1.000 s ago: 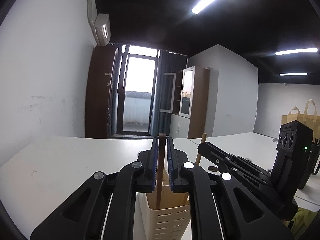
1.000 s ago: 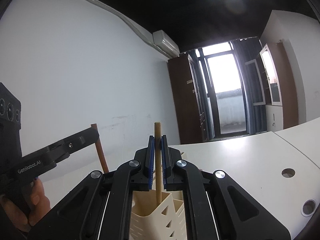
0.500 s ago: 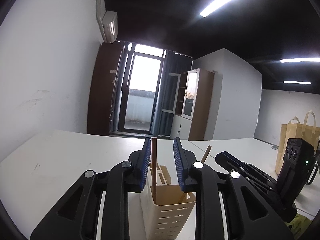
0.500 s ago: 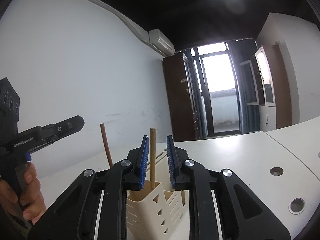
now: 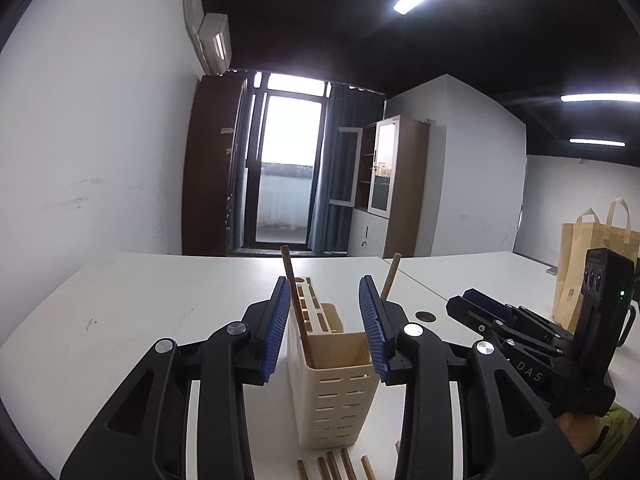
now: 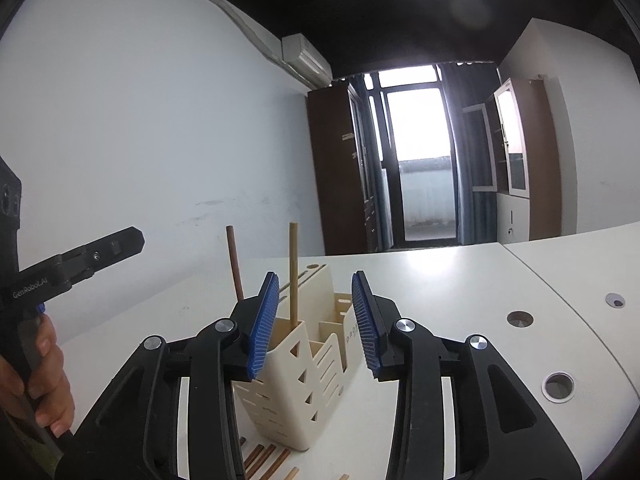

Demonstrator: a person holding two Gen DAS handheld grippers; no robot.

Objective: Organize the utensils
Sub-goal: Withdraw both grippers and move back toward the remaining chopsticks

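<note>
Two black hand-held grippers with blue ribbed pads, the left gripper [image 5: 325,324] and the right gripper [image 6: 316,322], fill each frame's lower half, jaws opening, clamping nothing. Between them at lower centre on the white table [image 5: 132,304], a cream slotted plastic utensil holder [image 5: 334,392] holds a dark brown chopstick [image 5: 294,300] and a pale wooden chopstick [image 6: 293,276].

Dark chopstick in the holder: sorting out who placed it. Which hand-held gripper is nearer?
Left hand-held gripper: its opening jaws flank the dark chopstick; the right hand-held gripper opens around the light chopstick beside it.
</note>
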